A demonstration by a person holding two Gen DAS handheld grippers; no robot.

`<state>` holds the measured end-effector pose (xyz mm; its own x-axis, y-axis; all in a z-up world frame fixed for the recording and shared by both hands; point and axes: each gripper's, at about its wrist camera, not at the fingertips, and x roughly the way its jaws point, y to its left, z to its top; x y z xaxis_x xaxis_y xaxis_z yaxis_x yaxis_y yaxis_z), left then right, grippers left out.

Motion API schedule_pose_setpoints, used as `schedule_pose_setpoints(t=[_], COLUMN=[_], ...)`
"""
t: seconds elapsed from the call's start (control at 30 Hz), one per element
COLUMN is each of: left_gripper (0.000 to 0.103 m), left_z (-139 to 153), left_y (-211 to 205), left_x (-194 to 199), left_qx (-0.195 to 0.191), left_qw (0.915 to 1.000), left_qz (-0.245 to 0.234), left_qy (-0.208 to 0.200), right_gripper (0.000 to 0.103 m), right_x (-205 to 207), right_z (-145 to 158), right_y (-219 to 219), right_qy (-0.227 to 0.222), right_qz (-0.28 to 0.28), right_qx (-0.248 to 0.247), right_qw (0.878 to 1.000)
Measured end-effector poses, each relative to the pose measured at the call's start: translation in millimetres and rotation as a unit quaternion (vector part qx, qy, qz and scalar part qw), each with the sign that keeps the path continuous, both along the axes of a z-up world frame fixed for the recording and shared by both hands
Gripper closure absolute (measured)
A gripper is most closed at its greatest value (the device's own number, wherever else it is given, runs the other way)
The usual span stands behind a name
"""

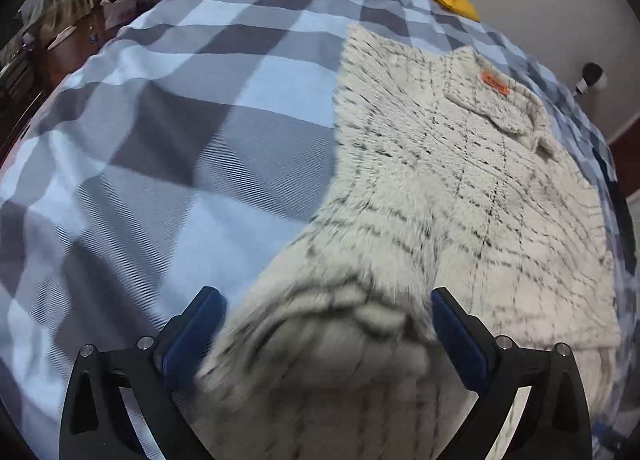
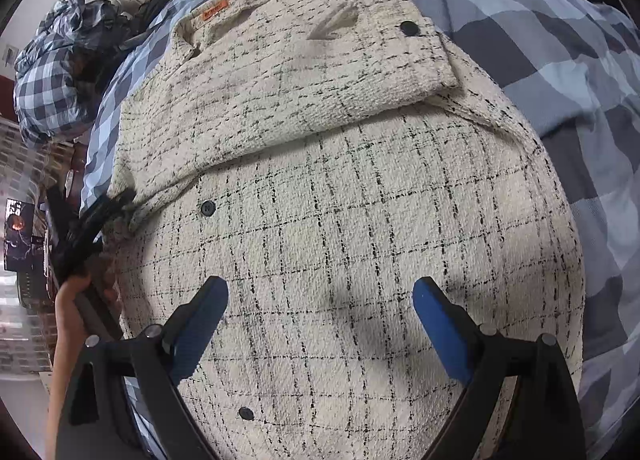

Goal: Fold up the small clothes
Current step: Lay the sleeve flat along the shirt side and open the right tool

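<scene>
A cream tweed jacket point(image 2: 340, 180) with black grid lines lies spread on the blue-and-grey checked bedspread point(image 1: 160, 120), one sleeve point(image 2: 304, 72) folded across its chest. The right gripper point(image 2: 320, 300) hangs above the front panel, blue fingers wide apart, holding nothing. The left gripper point(image 1: 328, 312), at the jacket's nine o'clock edge, is spread wide around a blurred bunch of fabric; whether it touches, I cannot tell.
</scene>
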<state>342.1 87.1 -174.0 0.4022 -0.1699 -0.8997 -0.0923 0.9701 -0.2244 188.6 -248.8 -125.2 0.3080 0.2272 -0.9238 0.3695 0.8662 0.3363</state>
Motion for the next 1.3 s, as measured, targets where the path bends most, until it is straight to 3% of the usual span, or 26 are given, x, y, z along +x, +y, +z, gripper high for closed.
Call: schedule_pose_setpoints(t=[0.13, 0.3, 0.37, 0.47, 0.6, 0.73, 0.77, 0.93, 1.07, 1.2, 1.3], left_gripper=[0.000, 0.001, 0.001, 0.001, 0.000, 0.000, 0.000, 0.000, 0.000, 0.000, 0.000], left_z=[24, 69, 72, 52, 11, -15, -15, 18, 59, 77, 91], left_y=[31, 43, 40, 21, 4, 21, 20, -1, -10, -24, -36], left_x=[-9, -13, -8, 13, 30, 20, 18, 15, -15, -62, -118], left_qx=[0.018, 0.012, 0.011, 0.010, 0.067, 0.006, 0.007, 0.099, 0.185, 0.221, 0.240], left_qw=[0.9984, 0.9963, 0.9956, 0.9984, 0.9969, 0.9967, 0.9965, 0.9944, 0.9823, 0.9728, 0.9640], left_qz=[0.048, 0.077, 0.081, 0.053, 0.036, 0.079, 0.082, 0.038, 0.000, -0.066, -0.114], left_qy=[0.022, -0.037, -0.046, -0.015, 0.022, 0.018, 0.013, -0.005, -0.031, -0.018, -0.008], right_gripper=[0.011, 0.011, 0.011, 0.011, 0.011, 0.011, 0.011, 0.011, 0.011, 0.011, 0.011], right_x=[-4, -6, -5, -2, 1, 2, 3, 3, 1, 0, -4], right_z=[5, 7, 6, 3, 1, -1, -2, -3, -3, -3, 1], right_y=[-4, -2, 0, 3, 2, -1, -1, -4, -3, 9, 12], right_qy=[-0.007, -0.010, -0.008, -0.003, 0.003, 0.007, 0.007, 0.011, 0.010, 0.006, -0.001], right_qz=[-0.011, -0.012, -0.009, -0.003, -0.001, -0.003, -0.003, -0.007, -0.012, 0.016, 0.027], right_qx=[-0.001, -0.007, -0.008, -0.011, -0.012, -0.012, -0.013, -0.009, -0.019, -0.043, -0.062], right_qw=[1.000, 1.000, 1.000, 1.000, 1.000, 1.000, 1.000, 1.000, 1.000, 0.999, 0.998])
